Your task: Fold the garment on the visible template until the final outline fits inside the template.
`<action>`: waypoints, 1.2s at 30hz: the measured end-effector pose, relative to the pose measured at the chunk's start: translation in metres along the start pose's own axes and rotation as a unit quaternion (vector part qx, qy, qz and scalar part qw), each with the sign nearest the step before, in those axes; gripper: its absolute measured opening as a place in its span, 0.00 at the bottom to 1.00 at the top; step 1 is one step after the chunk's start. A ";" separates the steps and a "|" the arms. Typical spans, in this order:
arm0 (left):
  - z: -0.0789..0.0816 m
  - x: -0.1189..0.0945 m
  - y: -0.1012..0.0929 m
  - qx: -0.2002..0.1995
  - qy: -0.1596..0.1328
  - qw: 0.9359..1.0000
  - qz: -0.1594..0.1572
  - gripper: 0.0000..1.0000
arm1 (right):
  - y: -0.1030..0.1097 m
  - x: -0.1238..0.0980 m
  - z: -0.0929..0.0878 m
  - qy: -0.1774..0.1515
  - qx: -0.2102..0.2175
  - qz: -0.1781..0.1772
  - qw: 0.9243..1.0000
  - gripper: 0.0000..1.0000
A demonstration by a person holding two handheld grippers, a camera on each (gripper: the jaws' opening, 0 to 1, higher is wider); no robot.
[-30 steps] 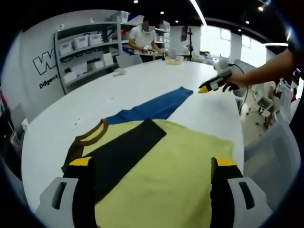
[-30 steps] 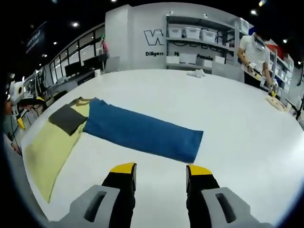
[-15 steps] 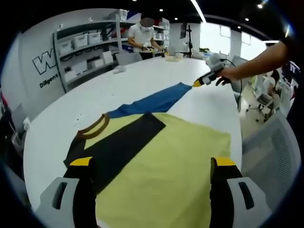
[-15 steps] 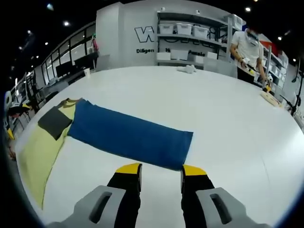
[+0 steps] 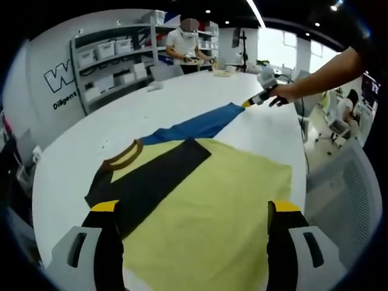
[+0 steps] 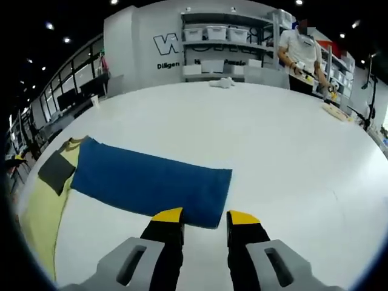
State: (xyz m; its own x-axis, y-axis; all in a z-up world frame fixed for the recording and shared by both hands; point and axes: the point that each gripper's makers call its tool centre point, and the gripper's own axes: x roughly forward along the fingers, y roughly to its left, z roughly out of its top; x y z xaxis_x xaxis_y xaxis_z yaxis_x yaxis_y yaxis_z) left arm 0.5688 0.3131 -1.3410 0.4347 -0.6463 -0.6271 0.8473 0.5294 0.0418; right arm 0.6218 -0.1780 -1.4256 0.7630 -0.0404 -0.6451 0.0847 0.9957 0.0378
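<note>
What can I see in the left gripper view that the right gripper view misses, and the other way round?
Left gripper view alone: the person's outstretched arm holding the right gripper at the blue cloth's far end, and a grey chair. Right gripper view alone: the blue cloth laid out whole, with open jaws just short of its near corner. Both share the yellow garment with its black panel, the white table and the shelves.

large outlined "W" on grey wall (image 6: 162,43), rest hidden by shelving, smaller "Diligent" below it, further words unreadable
</note>
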 end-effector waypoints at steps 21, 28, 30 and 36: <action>-0.014 -0.013 0.005 -0.019 0.017 0.999 0.021 0.94 | 0.003 0.008 -0.006 0.027 -0.028 -0.012 0.999 0.14; -0.015 -0.011 0.005 -0.018 0.019 0.999 0.021 0.94 | 0.007 0.010 -0.003 0.028 -0.054 0.006 0.998 0.06; -0.015 -0.012 0.005 -0.018 0.017 0.999 0.021 0.94 | 0.005 0.011 -0.002 0.029 -0.062 0.004 0.998 0.02; -0.014 -0.015 0.007 -0.015 0.010 1.000 0.022 0.93 | 0.007 0.006 -0.001 0.041 -0.044 0.006 0.998 0.00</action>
State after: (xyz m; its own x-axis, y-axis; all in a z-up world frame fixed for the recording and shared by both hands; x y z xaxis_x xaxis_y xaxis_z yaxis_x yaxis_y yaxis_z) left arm 0.5645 0.3343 -1.3426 0.4650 -0.6116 -0.6401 0.8180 0.5734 0.0464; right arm 0.6264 -0.1715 -1.4298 0.7090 -0.0248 -0.7048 0.0157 0.9997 -0.0194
